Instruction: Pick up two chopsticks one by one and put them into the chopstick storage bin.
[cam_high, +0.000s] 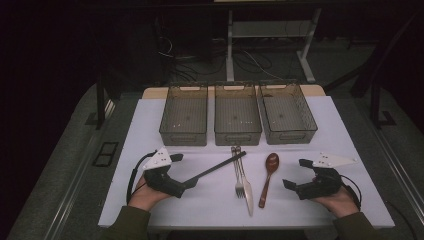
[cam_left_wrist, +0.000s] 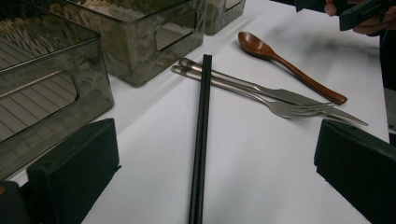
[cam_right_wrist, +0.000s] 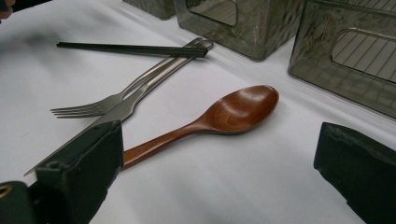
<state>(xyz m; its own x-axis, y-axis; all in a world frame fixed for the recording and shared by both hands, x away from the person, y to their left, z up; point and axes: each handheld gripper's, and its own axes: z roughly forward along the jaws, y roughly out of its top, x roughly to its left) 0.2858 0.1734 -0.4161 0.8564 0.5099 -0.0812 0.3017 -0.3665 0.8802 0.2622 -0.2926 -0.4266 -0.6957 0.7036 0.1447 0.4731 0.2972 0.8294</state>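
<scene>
The high view is dim: only the white surface catches light, while the floor and room beyond the three bins fall away to near black. It looks soft and grainy, with little fine detail. Both gripper views are brighter and sharper around the wooden spoon, whose bowl carries a pale sheen. Soft grey shadows smudge the surface beyond the spoon. The near black jaws and nearest bin walls blur.
</scene>
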